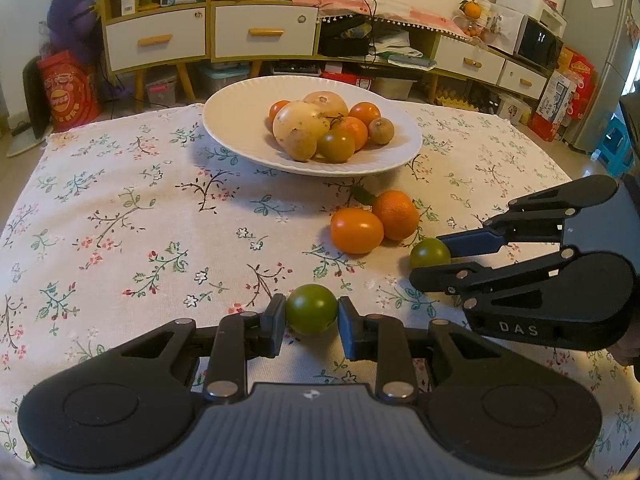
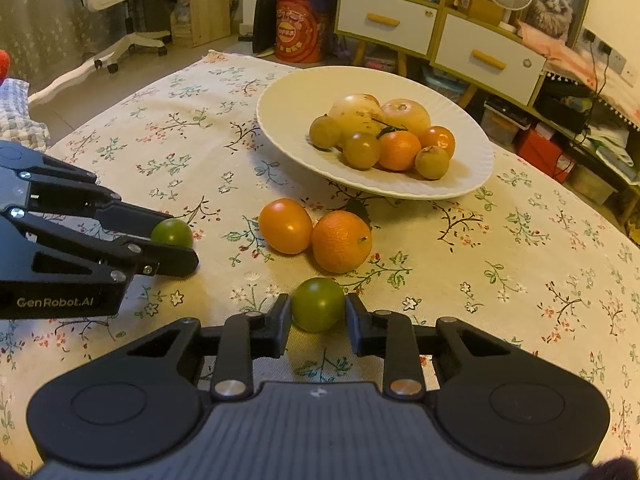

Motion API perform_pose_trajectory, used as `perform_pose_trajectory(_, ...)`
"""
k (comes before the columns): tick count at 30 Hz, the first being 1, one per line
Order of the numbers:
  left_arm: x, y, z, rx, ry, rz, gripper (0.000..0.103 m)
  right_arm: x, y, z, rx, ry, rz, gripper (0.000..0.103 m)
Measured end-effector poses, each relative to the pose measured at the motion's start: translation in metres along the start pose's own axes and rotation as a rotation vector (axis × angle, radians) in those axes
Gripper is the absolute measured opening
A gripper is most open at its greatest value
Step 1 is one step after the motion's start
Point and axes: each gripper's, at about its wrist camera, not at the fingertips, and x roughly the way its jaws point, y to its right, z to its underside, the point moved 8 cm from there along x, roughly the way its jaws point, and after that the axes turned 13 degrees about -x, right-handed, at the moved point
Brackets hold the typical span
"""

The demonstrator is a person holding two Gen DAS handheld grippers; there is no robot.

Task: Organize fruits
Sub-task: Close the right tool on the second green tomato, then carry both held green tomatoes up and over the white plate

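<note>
A white plate [image 1: 224,120] [image 2: 472,160] holds several fruits at the far middle of the flowered tablecloth. My left gripper [image 1: 312,314] straddles a green tomato [image 1: 312,309] on the cloth; the left pad touches it, the right pad shows a slim gap. This gripper and tomato [image 2: 172,233] show at the left of the right wrist view. My right gripper [image 2: 318,312] straddles a second green tomato [image 2: 318,304], with small gaps on both sides; it also shows in the left wrist view [image 1: 430,253]. An orange tomato [image 1: 356,230] [image 2: 285,225] and a mandarin [image 1: 396,215] [image 2: 341,241] lie between the grippers and the plate.
Both grippers sit low over the cloth, close together. Cabinets with drawers [image 1: 264,32] and shelves stand beyond the table's far edge. An office chair [image 2: 128,4] stands on the floor at the far left.
</note>
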Motion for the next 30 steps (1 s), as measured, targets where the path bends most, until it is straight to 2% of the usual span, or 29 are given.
perform_pose_trajectory(11,-0.009,-0.001,-0.013,-0.026,0.03,0.013,0.002,-0.015,0.005,-0.008,0.022,0.04,-0.005,0.025)
perform_pose_trajectory(21,-0.021,-0.001,-0.047,-0.069,0.104,0.017,0.002,-0.031,0.022,-0.034,0.08,0.119,0.008,0.025)
perform_pose_trajectory(30,-0.016,0.001,-0.078,-0.03,0.138,0.013,0.002,-0.036,0.043,-0.063,0.164,0.189,0.008,0.025)
